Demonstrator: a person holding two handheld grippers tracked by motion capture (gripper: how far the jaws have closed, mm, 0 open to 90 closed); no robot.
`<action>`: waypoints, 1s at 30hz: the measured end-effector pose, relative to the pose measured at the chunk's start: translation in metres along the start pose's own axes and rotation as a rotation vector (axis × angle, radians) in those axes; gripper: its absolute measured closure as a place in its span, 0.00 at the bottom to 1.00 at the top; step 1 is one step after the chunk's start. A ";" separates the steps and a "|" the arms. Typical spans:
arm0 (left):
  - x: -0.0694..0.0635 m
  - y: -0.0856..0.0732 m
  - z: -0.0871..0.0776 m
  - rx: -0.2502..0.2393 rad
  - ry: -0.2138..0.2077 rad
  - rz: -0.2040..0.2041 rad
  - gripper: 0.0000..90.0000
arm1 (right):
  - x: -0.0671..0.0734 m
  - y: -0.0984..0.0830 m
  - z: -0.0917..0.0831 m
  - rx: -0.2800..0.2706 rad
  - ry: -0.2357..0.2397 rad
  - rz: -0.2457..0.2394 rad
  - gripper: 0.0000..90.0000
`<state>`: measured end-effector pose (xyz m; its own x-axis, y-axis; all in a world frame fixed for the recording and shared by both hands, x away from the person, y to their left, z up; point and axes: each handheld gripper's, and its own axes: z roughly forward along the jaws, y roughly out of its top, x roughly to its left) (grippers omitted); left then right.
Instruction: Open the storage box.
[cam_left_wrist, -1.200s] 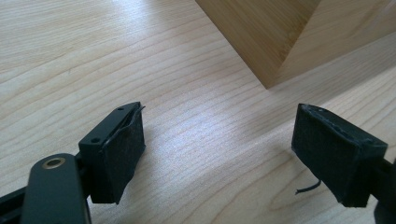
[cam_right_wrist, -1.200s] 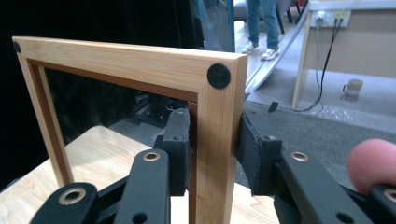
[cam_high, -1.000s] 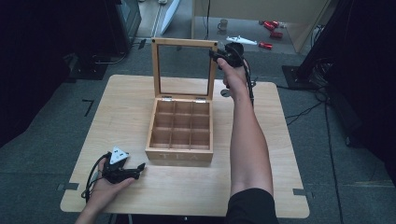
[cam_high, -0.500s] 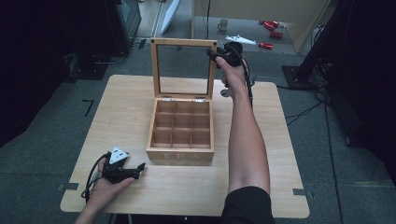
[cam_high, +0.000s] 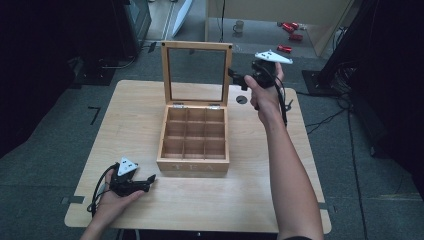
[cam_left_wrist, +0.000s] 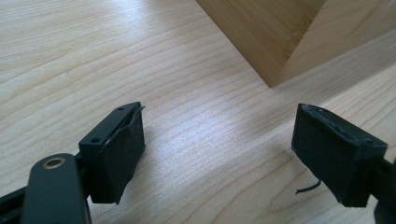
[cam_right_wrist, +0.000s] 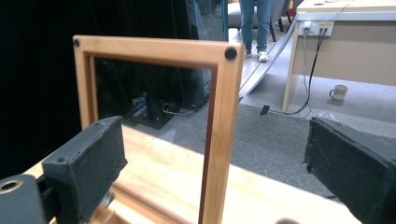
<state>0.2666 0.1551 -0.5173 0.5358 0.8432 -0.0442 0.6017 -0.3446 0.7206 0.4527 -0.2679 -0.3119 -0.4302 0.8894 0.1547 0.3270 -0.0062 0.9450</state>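
Observation:
A wooden tea box with several empty compartments stands mid-table, its glass-paned lid upright. My right gripper hovers just right of the lid's right edge. Its jaws have just been opening and now stand wide. In the right gripper view the lid's right post rises ahead between the pads, and neither pad touches it; the right gripper is open. My left gripper rests on the table at the front left, open and holding nothing. In the left gripper view its jaws point at the box's near corner.
The table has a small round hole right of the box. On the floor beyond are a mug, red tools and cables. A person's legs stand far off by a desk.
The right gripper has let go of the lid's top right corner, opened its jaws and drawn off to the right. The lid stays upright. The left hand has not moved.

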 end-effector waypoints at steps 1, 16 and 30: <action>0.000 0.000 0.000 0.000 -0.001 -0.001 0.20 | 0.001 -0.004 -0.010 -0.003 0.002 -0.003 0.05; -0.002 0.000 0.001 0.002 0.012 0.011 0.20 | 0.002 -0.066 -0.094 0.036 -0.048 -0.053 0.05; -0.002 0.000 0.001 0.004 0.019 0.015 0.20 | -0.001 -0.150 -0.145 0.074 -0.094 -0.021 0.05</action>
<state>0.2658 0.1528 -0.5175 0.5334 0.8456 -0.0200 0.5958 -0.3588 0.7185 0.2827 -0.3340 -0.4120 -0.3580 0.9280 0.1036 0.3815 0.0441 0.9233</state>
